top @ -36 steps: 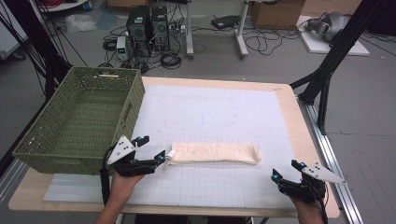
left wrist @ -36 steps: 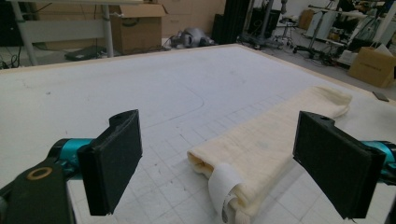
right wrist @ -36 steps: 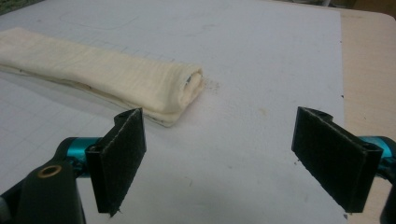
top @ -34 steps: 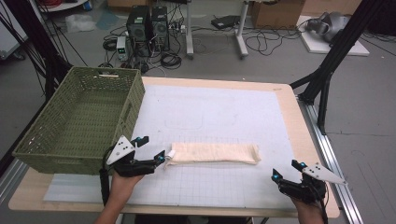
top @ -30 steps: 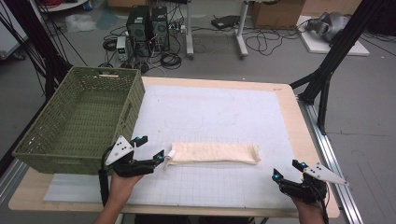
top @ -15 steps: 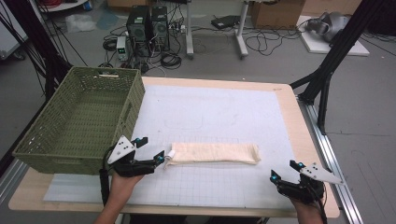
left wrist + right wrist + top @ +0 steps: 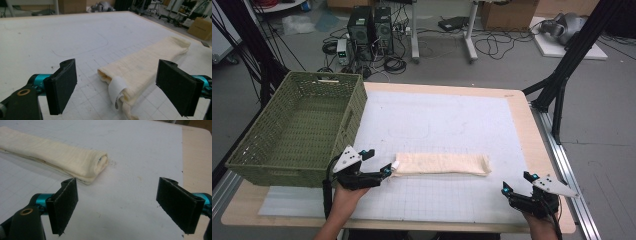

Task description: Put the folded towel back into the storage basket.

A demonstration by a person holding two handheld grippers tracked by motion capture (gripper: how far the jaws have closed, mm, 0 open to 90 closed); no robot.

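Left gripper open by folded cloth, basket empty

You are working in a lab. Beyond the table, computer towers stand on the floor at 11 o'clock amid loose cables, cardboard boxes sit at 1 o'clock, and black frame struts brace the rig.

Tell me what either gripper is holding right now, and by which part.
Nothing is held. The left gripper has open jaws around the tag end of the folded cream cloth without pressing it; the right gripper is open, apart from it.
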